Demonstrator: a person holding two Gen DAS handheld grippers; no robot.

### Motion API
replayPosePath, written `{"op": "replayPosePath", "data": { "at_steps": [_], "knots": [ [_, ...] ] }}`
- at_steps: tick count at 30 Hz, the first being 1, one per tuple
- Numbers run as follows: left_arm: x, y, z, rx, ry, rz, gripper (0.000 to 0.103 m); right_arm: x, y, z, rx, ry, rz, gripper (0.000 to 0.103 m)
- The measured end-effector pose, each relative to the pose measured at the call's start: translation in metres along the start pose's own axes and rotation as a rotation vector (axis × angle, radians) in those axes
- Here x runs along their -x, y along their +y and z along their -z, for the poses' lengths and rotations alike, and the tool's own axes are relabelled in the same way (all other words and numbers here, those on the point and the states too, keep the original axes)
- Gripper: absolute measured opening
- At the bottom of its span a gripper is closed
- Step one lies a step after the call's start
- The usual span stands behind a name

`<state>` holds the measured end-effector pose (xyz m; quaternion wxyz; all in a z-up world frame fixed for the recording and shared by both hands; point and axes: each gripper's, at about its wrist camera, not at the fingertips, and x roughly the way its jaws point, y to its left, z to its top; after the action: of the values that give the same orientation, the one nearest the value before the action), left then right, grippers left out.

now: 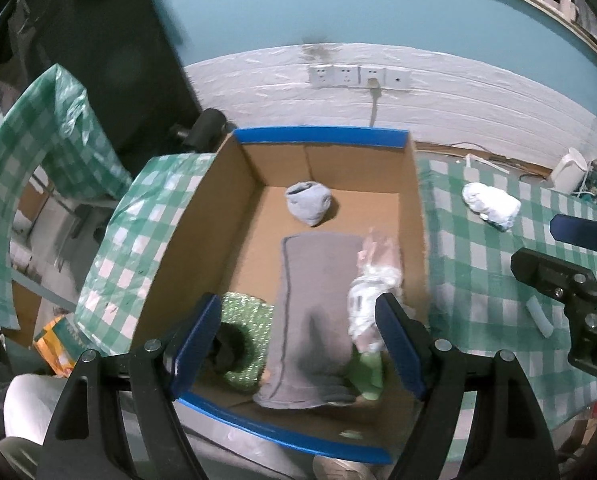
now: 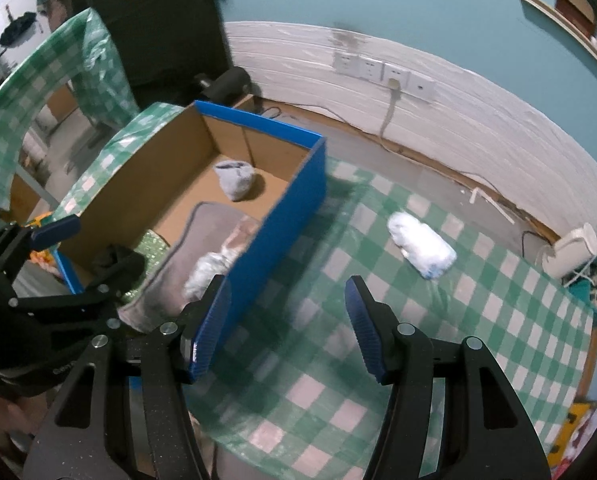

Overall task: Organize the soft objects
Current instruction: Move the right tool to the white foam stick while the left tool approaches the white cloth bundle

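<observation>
A cardboard box (image 1: 234, 200) with blue-taped rims sits on the green-checked tabletop (image 1: 470, 280). Inside it a grey folded towel (image 1: 314, 312) lies with its long axis running from the near wall toward the far wall. Beyond the towel's far end sits a balled grey sock (image 1: 309, 202); at its left, a glittery green item (image 1: 244, 344); along its right edge, a blurred white-and-green bundle (image 1: 368, 308). Right of the box, on the tabletop, a white wrapped bundle (image 2: 422, 245) lies slantwise. No writing can be read. The left gripper (image 1: 298, 344) hovers over the box, jaws spread and empty; the right gripper (image 2: 288, 328) likewise stands spread beside the box.

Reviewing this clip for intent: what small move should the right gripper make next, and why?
Probably advance the right gripper, fingers open and empty, toward the white bundle. It is the one soft item out on the checked tablecloth; the others already lie in the cardboard box.
</observation>
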<state>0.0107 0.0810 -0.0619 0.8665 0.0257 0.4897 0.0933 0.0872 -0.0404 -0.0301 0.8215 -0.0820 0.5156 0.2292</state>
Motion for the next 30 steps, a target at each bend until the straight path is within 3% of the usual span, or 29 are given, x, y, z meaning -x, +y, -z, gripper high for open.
{"op": "replayPosePath", "data": {
  "at_steps": [15, 30],
  "knots": [
    [0.013, -0.062, -0.003, -0.116, -0.031, 0.058, 0.081, 0.017, -0.062, 0.041, -0.101, 0.009, 0.054, 0.059],
    [0.0, -0.129, 0.006, -0.234, 0.014, 0.131, 0.086, 0.003, -0.125, 0.081, -0.205, 0.072, 0.108, 0.059]
  ]
}}
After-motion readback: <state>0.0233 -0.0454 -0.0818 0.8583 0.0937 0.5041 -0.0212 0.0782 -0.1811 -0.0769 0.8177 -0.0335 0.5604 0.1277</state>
